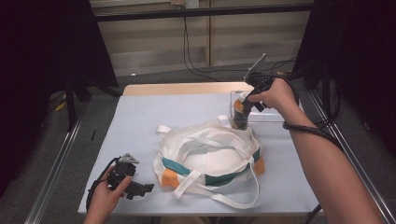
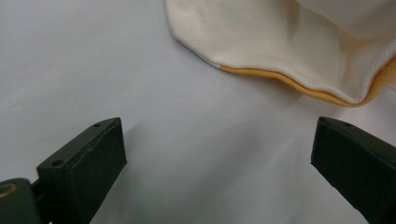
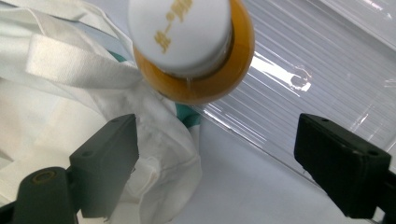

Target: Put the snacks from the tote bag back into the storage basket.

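A white tote bag (image 1: 210, 158) with teal and orange trim lies crumpled mid-table, its straps spread out. At its far right edge stands an orange bottle (image 1: 239, 112) with a white cap, at the left end of a clear plastic box (image 1: 273, 122); I cannot tell whether it is inside. My right gripper (image 1: 246, 103) hovers just above it. In the right gripper view the jaws (image 3: 217, 130) stand open, the bottle's cap (image 3: 182, 32) beyond them, untouched. My left gripper (image 1: 142, 189) rests open near the front left corner; in its own view (image 2: 217, 135) only bare table lies between the jaws, the bag's hem (image 2: 280, 42) ahead.
The pale blue table (image 1: 140, 116) has a wooden strip along its far edge. The clear box's ribbed wall (image 3: 317, 84) lies right of the bottle. Metal frame rails run down both sides of the table, and cables hang behind it.
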The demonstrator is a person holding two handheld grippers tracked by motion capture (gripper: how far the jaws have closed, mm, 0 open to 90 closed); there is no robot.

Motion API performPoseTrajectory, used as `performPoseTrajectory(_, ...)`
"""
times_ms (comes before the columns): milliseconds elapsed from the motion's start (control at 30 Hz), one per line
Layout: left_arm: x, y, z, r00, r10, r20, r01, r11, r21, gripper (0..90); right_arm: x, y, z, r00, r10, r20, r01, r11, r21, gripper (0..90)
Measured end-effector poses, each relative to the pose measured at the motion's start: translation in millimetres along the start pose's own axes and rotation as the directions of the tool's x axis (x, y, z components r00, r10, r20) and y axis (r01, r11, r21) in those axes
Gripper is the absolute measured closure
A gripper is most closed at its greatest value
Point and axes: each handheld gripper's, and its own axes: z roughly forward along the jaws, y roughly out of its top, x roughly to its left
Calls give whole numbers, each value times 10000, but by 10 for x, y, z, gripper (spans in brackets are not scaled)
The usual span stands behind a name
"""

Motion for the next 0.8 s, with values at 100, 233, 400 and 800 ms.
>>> performPoseTrajectory(100, 3, 4, -5, 10000, 78, 9, -78, 10000, 46, 30, 5, -26, -3, 10000, -34, -16, 34, 10000, -21, 133)
performPoseTrajectory(233, -2, 2, -2, 10000, 70, 11, -70, 10000, 40, 30, 19, -53, -23, 9999, -117, -15, 117, 9999, -12, 132)
performPoseTrajectory(400, -4, -1, -6, 9999, 48, -130, -49, 10000, -39, 30, 48, -89, -46, 9996, -296, -33, 295, 9995, -57, 130)
performPoseTrajectory(800, -8, 5, -11, 9999, 152, -59, -151, 9998, 114, 29, 99, -192, -78, 9982, -578, -163, 578, 9983, -42, 124)
